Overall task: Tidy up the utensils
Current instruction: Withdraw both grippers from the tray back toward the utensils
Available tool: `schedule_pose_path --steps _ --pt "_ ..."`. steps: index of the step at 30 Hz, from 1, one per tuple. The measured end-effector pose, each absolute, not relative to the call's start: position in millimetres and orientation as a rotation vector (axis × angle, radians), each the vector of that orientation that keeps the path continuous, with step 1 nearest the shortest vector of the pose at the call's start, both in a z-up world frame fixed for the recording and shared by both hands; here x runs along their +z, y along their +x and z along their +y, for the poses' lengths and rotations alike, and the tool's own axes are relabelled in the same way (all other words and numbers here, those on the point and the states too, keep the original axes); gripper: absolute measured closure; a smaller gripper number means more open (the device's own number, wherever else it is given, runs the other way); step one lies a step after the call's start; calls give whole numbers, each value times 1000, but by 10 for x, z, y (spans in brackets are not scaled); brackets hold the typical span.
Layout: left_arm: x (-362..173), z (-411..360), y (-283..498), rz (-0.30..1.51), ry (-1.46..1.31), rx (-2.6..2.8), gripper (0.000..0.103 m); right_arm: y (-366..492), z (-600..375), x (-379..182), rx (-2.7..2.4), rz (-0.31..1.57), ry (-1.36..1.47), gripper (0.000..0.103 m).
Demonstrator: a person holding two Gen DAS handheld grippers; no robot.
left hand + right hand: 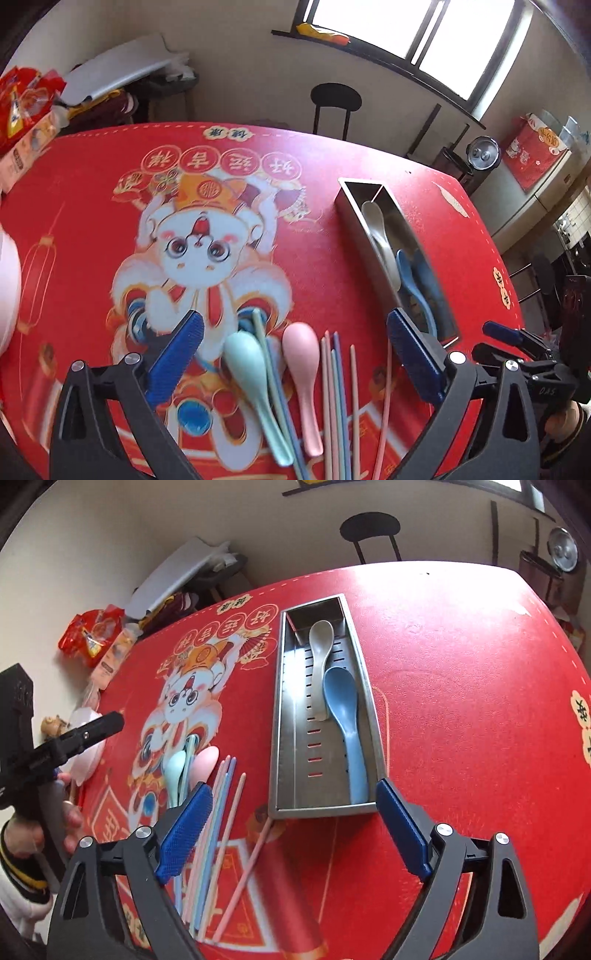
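Observation:
A steel utensil tray lies on the red table mat and holds a grey spoon and a blue spoon. It also shows in the left wrist view. A mint spoon, a pink spoon and several pastel chopsticks lie on the mat to the tray's left. My left gripper is open and empty just above these loose utensils. My right gripper is open and empty above the tray's near end, with the chopsticks by its left finger.
The red printed mat covers the table. A white bowl sits at the left edge. Snack packets and boxes stand at the far left corner. A black chair stands behind the table.

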State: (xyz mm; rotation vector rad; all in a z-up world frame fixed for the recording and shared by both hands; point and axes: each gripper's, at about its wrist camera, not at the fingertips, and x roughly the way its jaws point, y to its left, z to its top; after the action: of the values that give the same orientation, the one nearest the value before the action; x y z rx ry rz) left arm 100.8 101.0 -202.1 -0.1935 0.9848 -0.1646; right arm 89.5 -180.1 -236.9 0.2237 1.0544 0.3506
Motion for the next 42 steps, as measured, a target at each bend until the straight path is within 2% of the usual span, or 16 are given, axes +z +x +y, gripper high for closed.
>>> schedule_pose_path --steps 3,14,24,31,42 --pt "-2172 1179 713 1003 -208 -126 6 741 -1699 -2413 324 1041 142 14" --pt "-2831 1253 176 1145 -200 -44 6 564 -1387 -2922 286 1211 69 14" --pt "-2954 1148 97 1177 -198 -73 6 477 -1091 -3187 257 1272 -123 14" --pt "-3060 982 82 1226 -83 -82 6 477 -998 -3225 273 1273 -168 14" --pt "-3115 1030 147 1210 -48 -3 6 484 -994 -3220 277 1269 -180 14"
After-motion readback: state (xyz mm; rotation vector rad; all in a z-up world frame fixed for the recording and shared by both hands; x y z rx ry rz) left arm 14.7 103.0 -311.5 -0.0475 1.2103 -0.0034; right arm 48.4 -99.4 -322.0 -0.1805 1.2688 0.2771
